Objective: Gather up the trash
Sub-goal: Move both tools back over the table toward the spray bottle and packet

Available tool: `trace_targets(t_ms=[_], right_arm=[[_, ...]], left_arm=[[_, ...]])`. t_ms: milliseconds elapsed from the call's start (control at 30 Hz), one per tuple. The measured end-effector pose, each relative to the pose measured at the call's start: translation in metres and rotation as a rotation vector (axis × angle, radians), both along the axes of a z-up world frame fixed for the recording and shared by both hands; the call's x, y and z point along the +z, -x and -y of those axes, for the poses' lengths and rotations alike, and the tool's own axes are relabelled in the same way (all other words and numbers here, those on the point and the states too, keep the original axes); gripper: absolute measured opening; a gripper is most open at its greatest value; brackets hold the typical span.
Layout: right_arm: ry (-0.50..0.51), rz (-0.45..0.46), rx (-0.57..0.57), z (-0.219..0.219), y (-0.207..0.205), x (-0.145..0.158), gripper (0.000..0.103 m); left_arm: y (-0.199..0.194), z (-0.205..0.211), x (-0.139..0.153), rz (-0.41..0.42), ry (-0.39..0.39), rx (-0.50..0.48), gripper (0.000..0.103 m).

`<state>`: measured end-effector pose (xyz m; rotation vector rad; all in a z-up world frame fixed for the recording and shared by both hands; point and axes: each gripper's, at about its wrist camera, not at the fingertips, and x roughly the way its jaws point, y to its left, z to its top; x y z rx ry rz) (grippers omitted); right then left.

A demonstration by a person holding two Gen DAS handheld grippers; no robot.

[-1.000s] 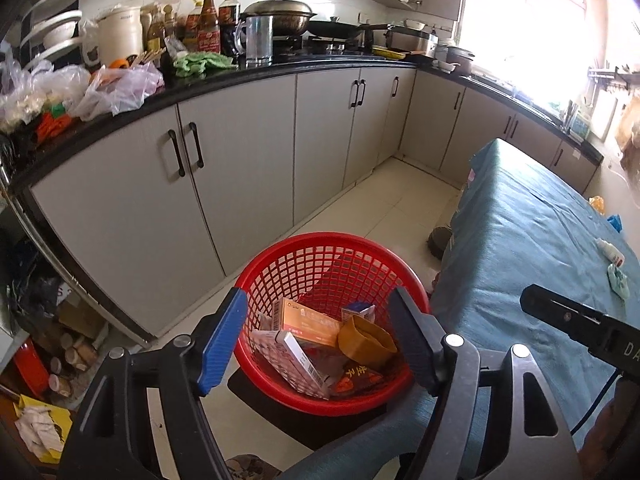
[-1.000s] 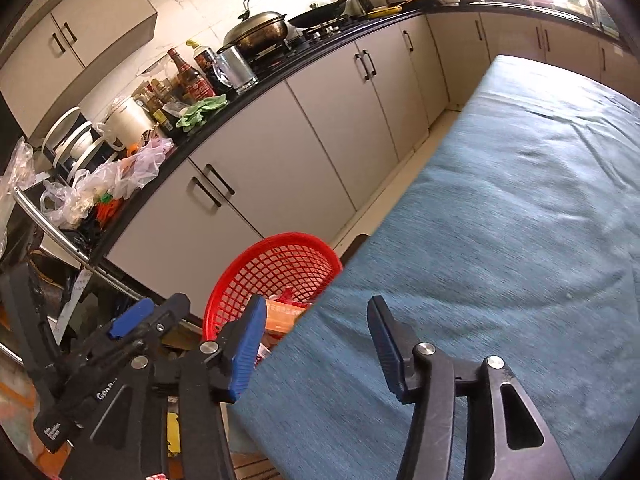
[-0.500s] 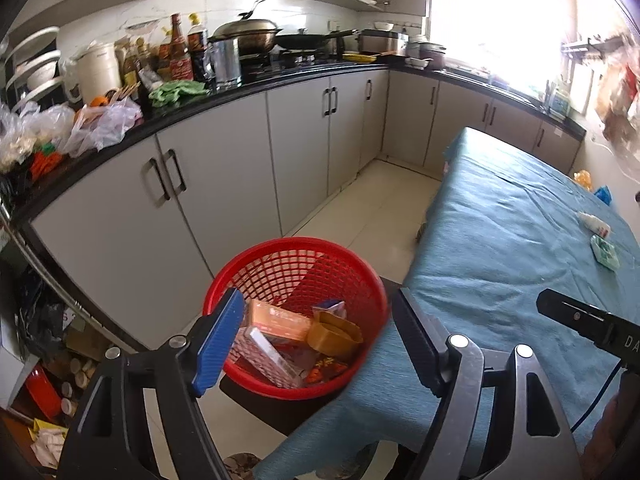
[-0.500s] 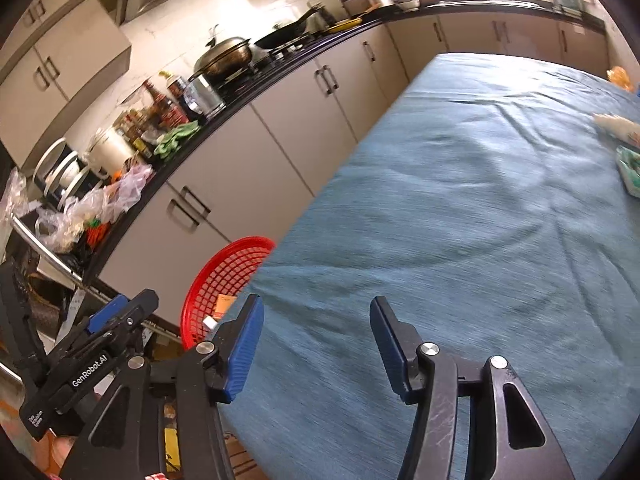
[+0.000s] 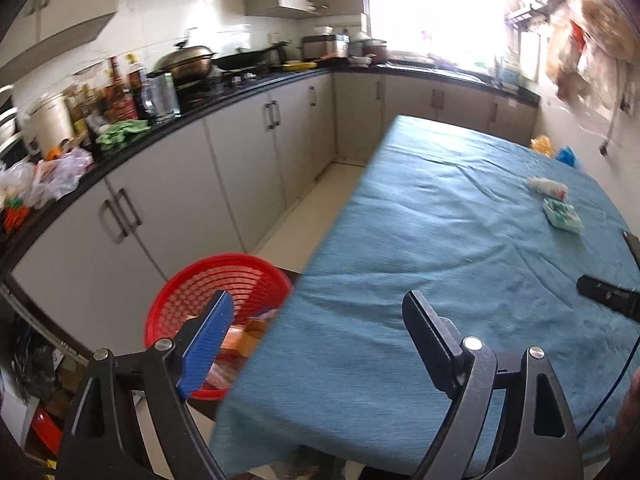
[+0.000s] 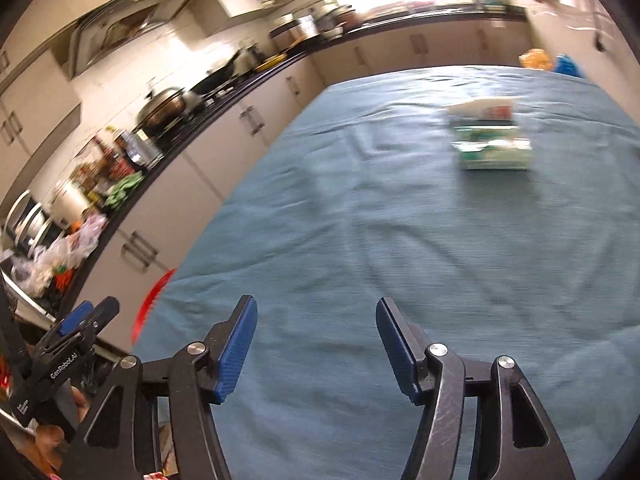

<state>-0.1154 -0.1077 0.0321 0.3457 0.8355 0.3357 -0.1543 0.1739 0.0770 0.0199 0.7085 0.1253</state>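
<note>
Sunlit kitchen: grey cabinets (image 5: 244, 152), pale floor (image 5: 304, 220), probably tiled, blue-clothed table (image 5: 440, 264).

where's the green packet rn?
Green packet lies on the blue tablecloth, far side ahead of the open right gripper, with a white packet just behind it. In the left wrist view it's at far right.

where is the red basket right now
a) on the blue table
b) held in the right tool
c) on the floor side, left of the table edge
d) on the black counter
c, the red basket sits low beside the blue-covered table, between it and the cabinets.
</note>
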Motion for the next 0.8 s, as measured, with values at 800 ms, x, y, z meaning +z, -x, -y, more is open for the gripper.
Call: trace_targets(t_ms=[800], right_arm=[[0.067, 0.002, -0.213, 0.148, -0.118, 0.013, 0.077]], left_arm=[[-0.071, 0.095, -0.022, -0.167, 0.183, -0.259, 0.085]])
